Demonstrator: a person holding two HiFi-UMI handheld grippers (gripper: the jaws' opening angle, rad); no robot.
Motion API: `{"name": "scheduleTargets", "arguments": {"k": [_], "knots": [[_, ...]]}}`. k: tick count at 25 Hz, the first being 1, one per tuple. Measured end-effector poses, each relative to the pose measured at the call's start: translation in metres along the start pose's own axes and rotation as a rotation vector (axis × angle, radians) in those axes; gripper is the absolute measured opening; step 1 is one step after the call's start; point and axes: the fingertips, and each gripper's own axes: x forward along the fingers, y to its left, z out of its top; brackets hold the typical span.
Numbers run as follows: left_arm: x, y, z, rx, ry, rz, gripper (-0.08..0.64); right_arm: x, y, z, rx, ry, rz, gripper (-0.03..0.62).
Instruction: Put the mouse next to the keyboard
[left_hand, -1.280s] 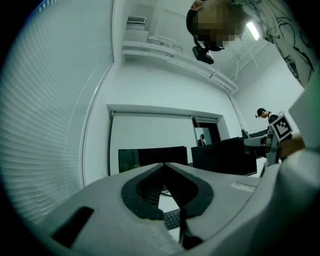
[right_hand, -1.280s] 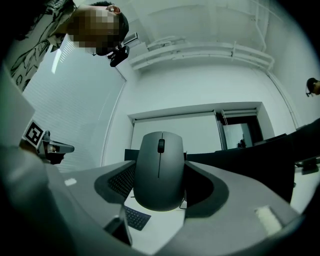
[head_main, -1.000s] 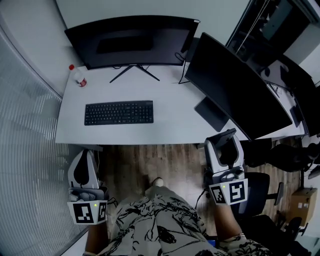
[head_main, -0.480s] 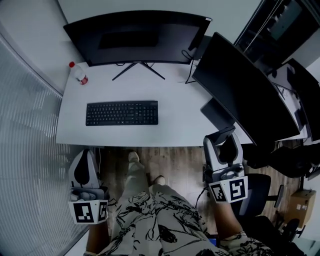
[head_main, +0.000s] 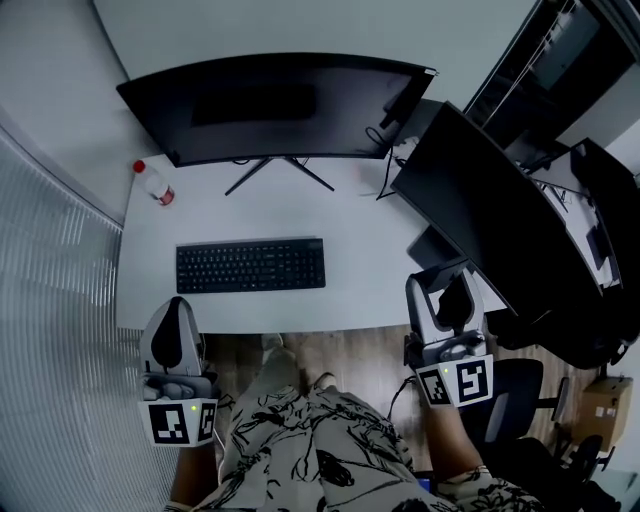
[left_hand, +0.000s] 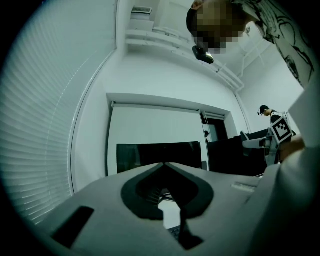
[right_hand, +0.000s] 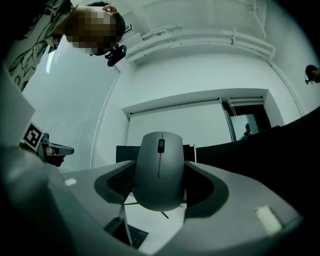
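Overhead, the right gripper (head_main: 450, 288) clamps its 2 grey jaws on the mouse (right_hand: 159, 170), a smooth, matte, oval shell with a small scroll wheel. It is held at the near right edge of the desk (head_main: 350, 235), well apart from the keyboard (head_main: 250, 266). Left gripper (head_main: 177, 312): jaws closed tip to tip on nothing, at the near left edge. Keyboard: flat, black, rectangular, parallel to the desk's front edge. Bare white desktop lies between its right end and the angled monitor (head_main: 490, 225). A curved monitor (head_main: 275, 100) and a red-capped bottle (head_main: 155, 184) line the far side.
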Motion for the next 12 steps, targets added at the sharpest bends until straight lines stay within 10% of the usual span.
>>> {"name": "scheduleTargets", "arguments": {"k": [12], "knots": [[0.083,0.049,0.0,-0.011,-0.003,-0.1,-0.005,0.083,0.011,-0.006,0.002,0.016,-0.055,0.301]]}}
